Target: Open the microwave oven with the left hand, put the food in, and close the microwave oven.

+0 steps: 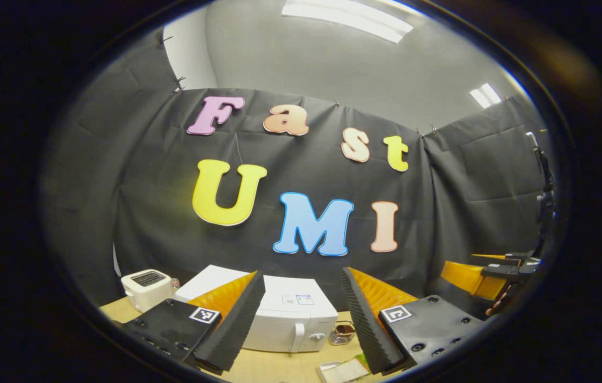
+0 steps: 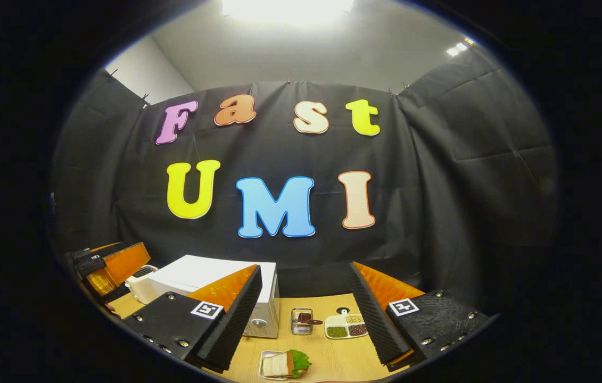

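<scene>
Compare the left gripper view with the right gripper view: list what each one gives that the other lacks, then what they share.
Left gripper view: the closed white microwave oven's front with its vertical door handle, and the toaster's slotted top, more clearly.

Right gripper view: a sandwich with lettuce on a small tray, and a white divided dish of beans and grains.

Shared: microwave, toaster, light wooden table, small glass container. Left gripper and right gripper are both open.

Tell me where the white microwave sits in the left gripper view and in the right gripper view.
Left gripper view: microwave low centre, between that gripper's own fingers, door shut.
Right gripper view: microwave lower left, partly behind the near finger.
Shared landmark: the small glass jar just right of it on the table.
</scene>
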Demonstrator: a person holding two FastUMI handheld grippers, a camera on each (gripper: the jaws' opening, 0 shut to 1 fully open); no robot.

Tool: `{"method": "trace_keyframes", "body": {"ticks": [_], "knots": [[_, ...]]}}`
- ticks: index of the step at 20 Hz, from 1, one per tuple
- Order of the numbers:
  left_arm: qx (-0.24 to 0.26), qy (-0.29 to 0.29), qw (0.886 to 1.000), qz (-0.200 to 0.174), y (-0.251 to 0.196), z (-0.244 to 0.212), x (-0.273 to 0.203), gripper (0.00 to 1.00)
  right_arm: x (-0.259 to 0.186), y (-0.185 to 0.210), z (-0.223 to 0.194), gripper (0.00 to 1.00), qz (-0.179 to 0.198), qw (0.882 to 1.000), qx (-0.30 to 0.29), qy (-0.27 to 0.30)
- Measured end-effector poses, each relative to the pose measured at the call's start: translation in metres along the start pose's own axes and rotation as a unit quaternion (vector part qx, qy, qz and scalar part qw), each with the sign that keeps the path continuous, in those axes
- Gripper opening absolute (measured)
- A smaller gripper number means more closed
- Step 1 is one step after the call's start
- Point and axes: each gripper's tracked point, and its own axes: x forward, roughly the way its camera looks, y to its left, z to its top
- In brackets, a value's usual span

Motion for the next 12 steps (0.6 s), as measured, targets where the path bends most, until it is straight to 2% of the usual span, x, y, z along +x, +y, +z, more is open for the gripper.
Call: {"method": "trace_keyframes", "body": {"ticks": [4, 12], "knots": [[0.006, 0.015, 1.000, 0.009, 0.005, -0.021, 0.018, 0.94, 0.014, 0.001, -0.002, 0.97, 0.005, 1.000, -0.004, -0.001], [0.008, 0.103, 0.995, 0.002, 0.006, -0.137, 0.058, 0.95, 0.039, -0.018, -0.030, 0.97, -0.011, 0.999, -0.007, 0.036]]}}
